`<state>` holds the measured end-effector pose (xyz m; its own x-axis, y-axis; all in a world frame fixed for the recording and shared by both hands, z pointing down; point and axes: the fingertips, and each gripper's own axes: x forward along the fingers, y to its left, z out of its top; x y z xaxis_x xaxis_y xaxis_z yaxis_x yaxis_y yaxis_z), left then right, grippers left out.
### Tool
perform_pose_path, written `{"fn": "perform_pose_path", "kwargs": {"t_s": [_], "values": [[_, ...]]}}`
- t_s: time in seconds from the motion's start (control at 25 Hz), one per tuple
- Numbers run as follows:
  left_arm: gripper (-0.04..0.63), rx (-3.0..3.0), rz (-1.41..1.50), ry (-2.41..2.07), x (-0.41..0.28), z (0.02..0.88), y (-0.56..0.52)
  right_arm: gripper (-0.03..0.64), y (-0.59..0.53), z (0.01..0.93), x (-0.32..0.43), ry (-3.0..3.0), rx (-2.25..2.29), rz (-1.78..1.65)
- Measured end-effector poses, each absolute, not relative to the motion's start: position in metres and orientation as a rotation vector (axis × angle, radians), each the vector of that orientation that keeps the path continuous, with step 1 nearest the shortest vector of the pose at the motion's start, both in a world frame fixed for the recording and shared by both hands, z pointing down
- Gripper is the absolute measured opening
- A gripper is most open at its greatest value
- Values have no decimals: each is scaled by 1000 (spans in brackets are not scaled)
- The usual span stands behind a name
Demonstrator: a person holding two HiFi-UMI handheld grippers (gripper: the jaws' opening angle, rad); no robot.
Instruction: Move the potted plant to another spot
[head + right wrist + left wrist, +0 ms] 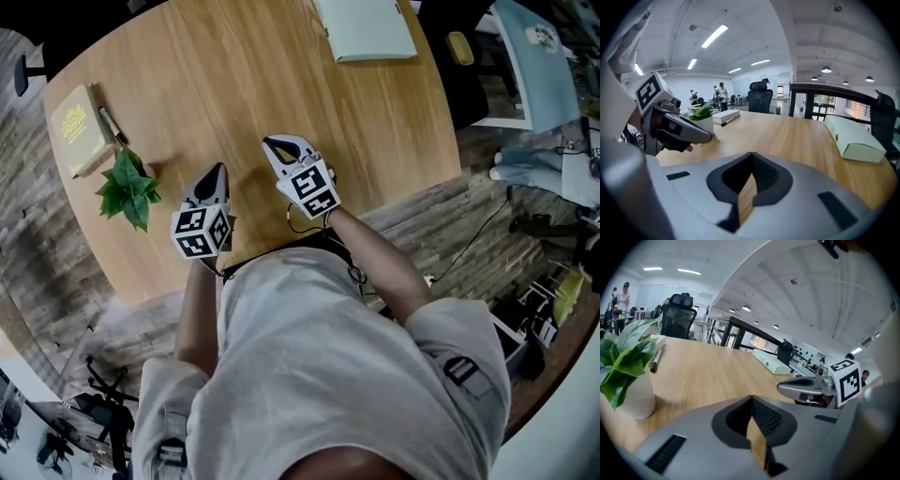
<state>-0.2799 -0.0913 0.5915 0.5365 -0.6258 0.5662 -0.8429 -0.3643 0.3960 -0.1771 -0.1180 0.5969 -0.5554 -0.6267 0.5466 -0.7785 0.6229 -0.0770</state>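
From the head view, the small green-leaved potted plant [128, 187] stands near the left edge of the round, light wooden tabletop [244, 84]. It is left of the left gripper [219, 170] and apart from it. The right gripper [273, 143] is farther off, on the other side of the left one. Both grippers hover over the near part of the tabletop and point away from the person. Just beyond the plant lie a yellow hardcover book [78, 129] and a dark pen [112, 124]. The leaves hide the pot from above. A pale green flat box [367, 30] at the far side is cut off by the top edge, and the person's torso hides the near rim.

In the left gripper view, the left gripper's jaws meet at their tips and hold nothing; only wood grain shows through the gap behind them. The plant in its white pot [636, 397] sits on the tabletop to the left of the jaws, near but not touching, and its leaves are cut off by the picture's edge. The right gripper shows at the right.

In the right gripper view, the right gripper's jaws are likewise closed together and empty. The plant [701, 114] is well ahead to the left, with the lower part of its pot behind the left gripper. A black office chair [759, 96] stands beyond the table, and the far room is too small to make out.
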Motion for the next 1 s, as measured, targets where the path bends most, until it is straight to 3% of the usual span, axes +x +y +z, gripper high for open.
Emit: {"fn": "perform_pose_path", "kwargs": {"t_s": [0.48,1.0], "values": [[12,2183,376,-1185,-227,549,-106,3,-124,536,-113,-2406,1278,395],[12,2234,281,-1412,-221,481,-118,3,-142,474,-111,-2560,1251,305]]}}
